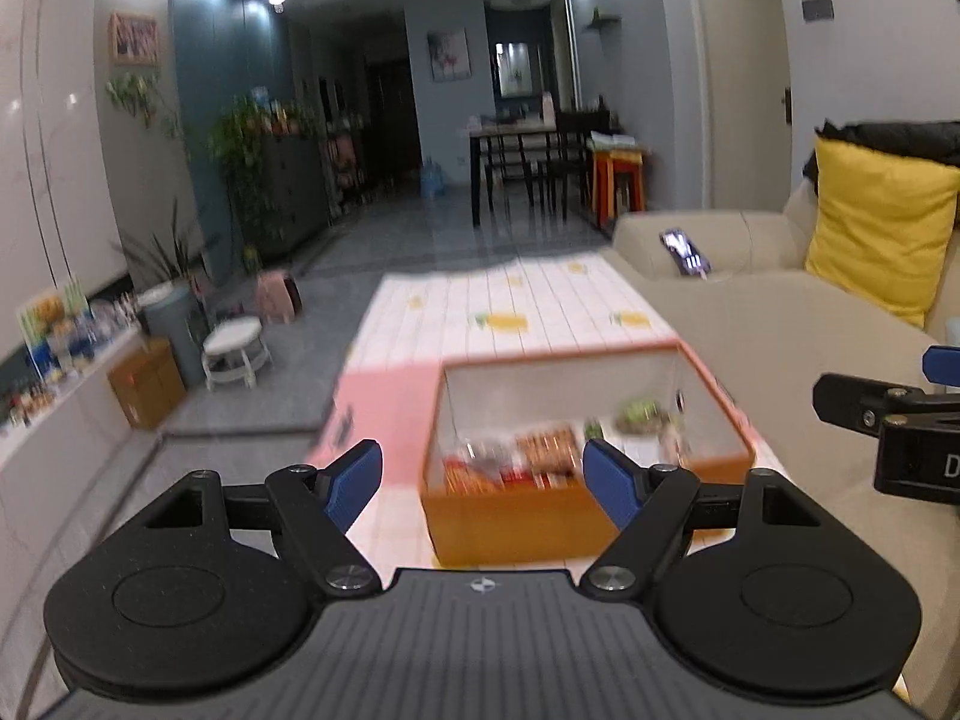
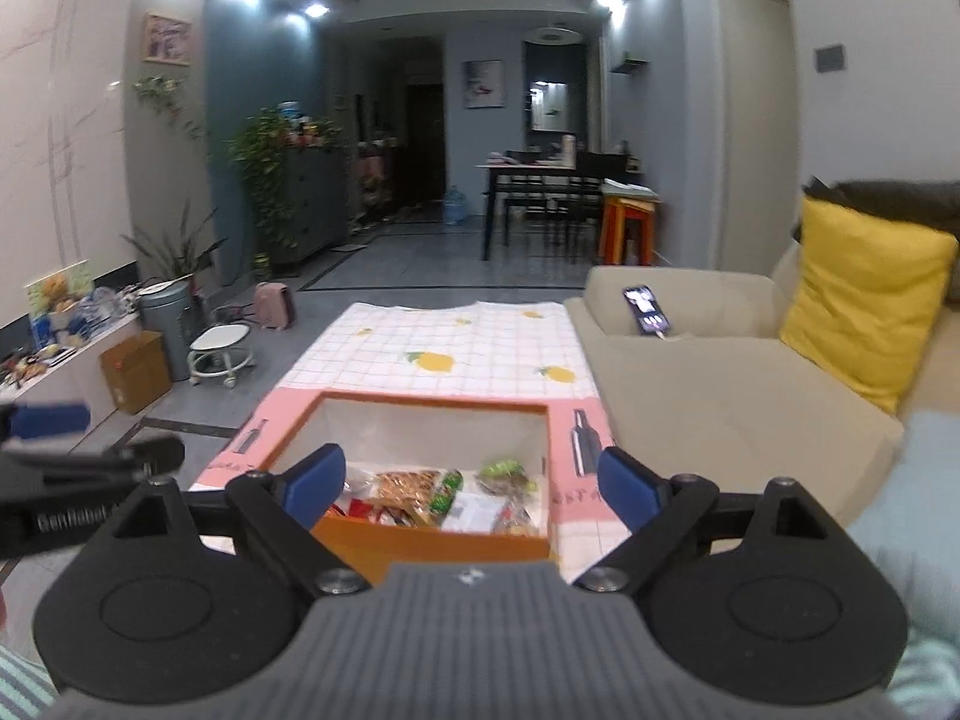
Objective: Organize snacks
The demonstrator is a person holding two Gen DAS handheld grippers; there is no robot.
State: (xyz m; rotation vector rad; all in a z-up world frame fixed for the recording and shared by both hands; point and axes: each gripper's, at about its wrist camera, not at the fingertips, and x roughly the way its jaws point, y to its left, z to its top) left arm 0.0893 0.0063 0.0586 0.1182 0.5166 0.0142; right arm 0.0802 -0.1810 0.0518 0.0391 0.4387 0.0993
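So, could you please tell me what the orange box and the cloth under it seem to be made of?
Orange box: probably cardboard, matte; thin straight walls, crisp edges, plain white inside.
Tablecloth: looks like thin fabric or soft plastic sheet, with a printed grid and yellow fruit; it drapes over the far table edge. The blur leaves that open.

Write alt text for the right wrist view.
The right hand-held gripper hovers open and empty over an orange cardboard box holding packaged snacks, on a checked lemon-print tablecloth. A beige sofa with a yellow cushion stands right.
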